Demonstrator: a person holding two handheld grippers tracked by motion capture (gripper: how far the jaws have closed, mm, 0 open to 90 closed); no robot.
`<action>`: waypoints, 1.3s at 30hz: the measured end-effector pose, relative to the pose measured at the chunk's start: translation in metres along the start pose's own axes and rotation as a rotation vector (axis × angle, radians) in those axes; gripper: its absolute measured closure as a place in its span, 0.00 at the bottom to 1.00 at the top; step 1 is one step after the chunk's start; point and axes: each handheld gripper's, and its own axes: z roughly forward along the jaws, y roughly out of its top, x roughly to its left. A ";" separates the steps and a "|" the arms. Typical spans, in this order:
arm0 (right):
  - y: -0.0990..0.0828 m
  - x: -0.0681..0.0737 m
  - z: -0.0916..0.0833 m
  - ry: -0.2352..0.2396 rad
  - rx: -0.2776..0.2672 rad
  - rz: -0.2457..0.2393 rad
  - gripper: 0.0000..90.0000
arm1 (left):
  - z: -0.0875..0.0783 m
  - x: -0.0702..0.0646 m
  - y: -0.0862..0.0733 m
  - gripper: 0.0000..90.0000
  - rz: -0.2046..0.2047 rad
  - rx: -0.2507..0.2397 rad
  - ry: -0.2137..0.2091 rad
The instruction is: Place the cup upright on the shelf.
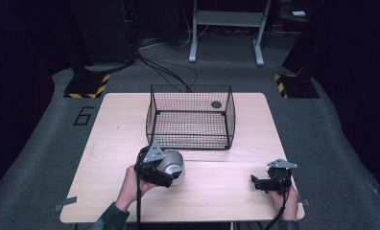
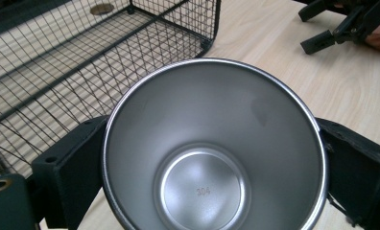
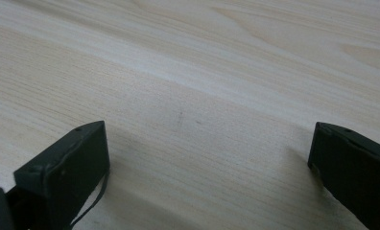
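A shiny steel cup (image 1: 172, 165) is held just in front of the black wire basket (image 1: 190, 117), its mouth tilted toward the camera. My left gripper (image 1: 165, 173) is shut on it. In the left gripper view the cup (image 2: 212, 148) sits between the two black jaws, "304" stamped on its bottom, and the basket (image 2: 58, 72) stands just beyond it. My right gripper (image 1: 255, 182) rests low over the table at the front right, open. In the right gripper view its jaws stand wide apart over bare wood (image 3: 188, 96), nothing between them.
The light wooden table (image 1: 116, 124) has free room left and right of the basket. A small dark round disc (image 1: 216, 104) lies at the basket's far right corner. Beyond the table are grey floor, cables and stand legs (image 1: 226, 28).
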 end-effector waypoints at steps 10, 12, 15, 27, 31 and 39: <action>0.000 0.000 0.000 0.000 0.000 0.000 0.00 | -0.006 0.014 0.013 0.07 0.005 -0.015 -0.017; 0.000 0.000 0.000 0.000 0.000 0.000 0.00 | -0.006 0.017 0.015 0.07 0.002 -0.016 -0.021; 0.000 0.000 0.000 0.000 0.000 0.000 0.00 | -0.006 0.022 0.017 0.07 0.003 -0.010 -0.029; 0.000 0.000 0.000 0.000 0.000 0.000 0.00 | -0.012 0.029 0.035 0.07 0.019 -0.035 -0.031; 0.000 0.000 0.000 0.000 0.000 0.000 0.00 | -0.015 0.033 0.042 0.07 0.025 -0.042 -0.028; 0.000 0.000 0.000 0.000 0.000 0.000 0.00 | -0.016 0.043 0.056 0.07 0.031 -0.047 -0.022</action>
